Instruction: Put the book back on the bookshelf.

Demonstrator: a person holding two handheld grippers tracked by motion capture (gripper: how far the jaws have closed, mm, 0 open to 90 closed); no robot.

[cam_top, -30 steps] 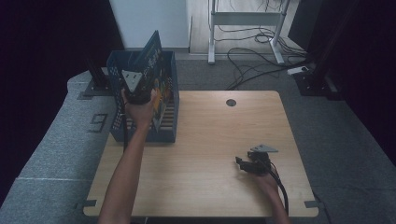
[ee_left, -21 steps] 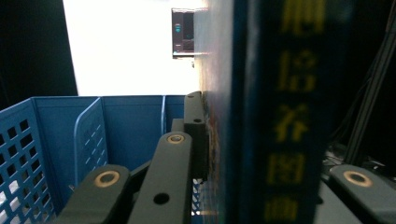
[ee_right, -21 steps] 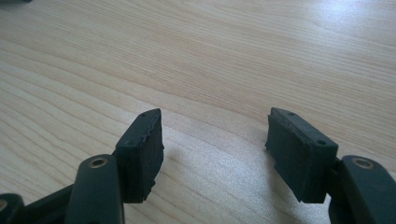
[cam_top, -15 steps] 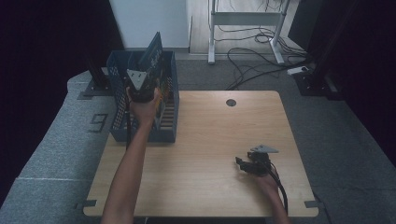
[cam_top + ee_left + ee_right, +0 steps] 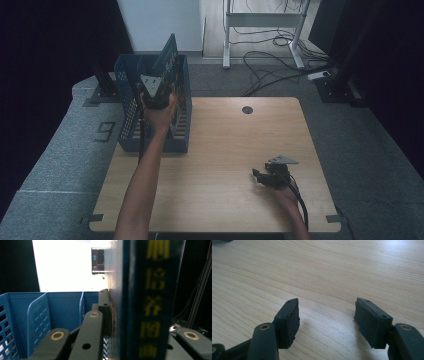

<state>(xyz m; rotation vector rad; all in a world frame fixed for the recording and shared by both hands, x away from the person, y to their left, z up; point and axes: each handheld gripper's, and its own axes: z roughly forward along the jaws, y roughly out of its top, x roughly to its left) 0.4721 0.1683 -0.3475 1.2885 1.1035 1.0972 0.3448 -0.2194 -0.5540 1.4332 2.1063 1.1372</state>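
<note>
A blue slotted file basket point(image 5: 128, 120) stands on the left end of the wooden table point(image 5: 225, 140). A dark blue book point(image 5: 172, 62) stands tilted in it, rising above the rim. My left gripper point(image 5: 155, 95) reaches over the basket and is shut on that book. In the left gripper view the book's spine point(image 5: 150, 302) with yellow characters sits clamped between the jaws of the left gripper point(image 5: 140, 317), with the basket's dividers point(image 5: 37, 315) behind. My right gripper point(image 5: 257, 176) rests low at the table's front right. It stands open point(image 5: 327, 317) over bare wood with nothing between the jaws.
A round cable hole point(image 5: 247, 109) sits near the table's far edge. Beyond the table are a metal stand point(image 5: 260, 20) and loose cables point(image 5: 270, 60) on the floor. A grey mat marked "9" point(image 5: 105, 131) lies left of the table.
My left gripper and the book have shifted slightly to the right over the basket. The right gripper has stayed still.
</note>
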